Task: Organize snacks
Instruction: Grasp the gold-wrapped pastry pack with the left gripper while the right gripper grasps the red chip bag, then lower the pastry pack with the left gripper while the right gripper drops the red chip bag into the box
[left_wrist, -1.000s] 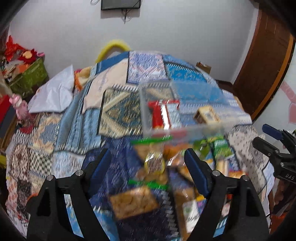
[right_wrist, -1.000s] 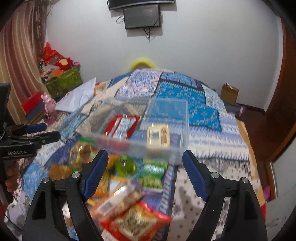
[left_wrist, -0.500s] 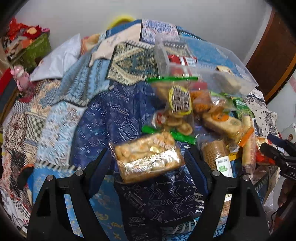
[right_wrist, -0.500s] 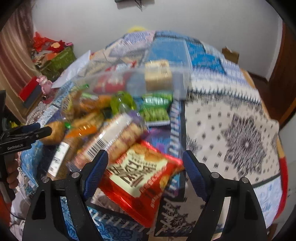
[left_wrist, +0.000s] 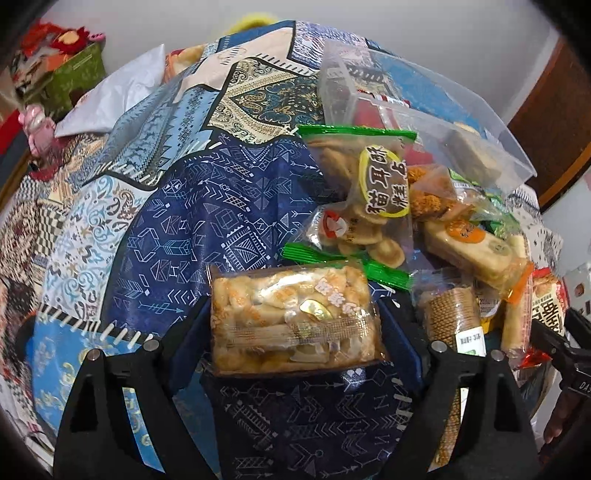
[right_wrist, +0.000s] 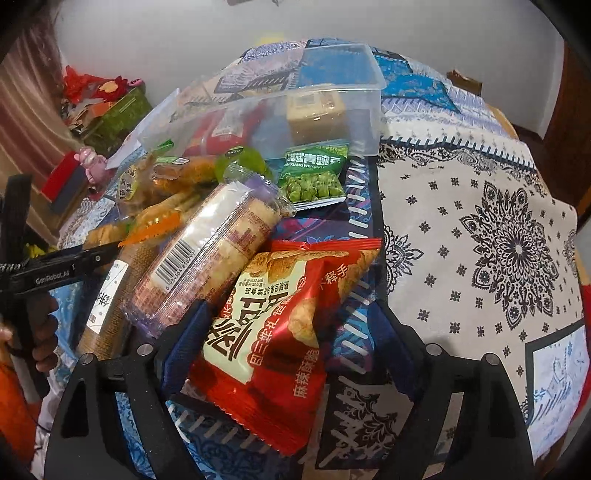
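Note:
A clear pack of puffed crackers (left_wrist: 291, 317) lies on the patchwork cloth (left_wrist: 221, 192) between the fingers of my left gripper (left_wrist: 293, 306). Its jaws are opening, and the pack nearly fills the gap. A red snack bag (right_wrist: 280, 332) lies between the jaws of my right gripper (right_wrist: 291, 306), which are closing. The left pad is against the bag and the right pad stands clear of it. Behind the snack pile sits a clear plastic box (left_wrist: 480, 122) holding a red packet and a tan block. The same box (right_wrist: 369, 85) shows in the right wrist view.
The pile holds a green-edged cookie bag (left_wrist: 369, 192), a long cracker roll (right_wrist: 207, 251) and a green pea packet (right_wrist: 314, 173). The other hand's gripper (right_wrist: 55, 273) is at the left. A green box (left_wrist: 74, 74) stands far left and a brown door (left_wrist: 554, 129) far right.
Both grippers have dropped toward the snack pile and tilted downward. The cracker pack now lies between the left fingers and the red bag between the right fingers.

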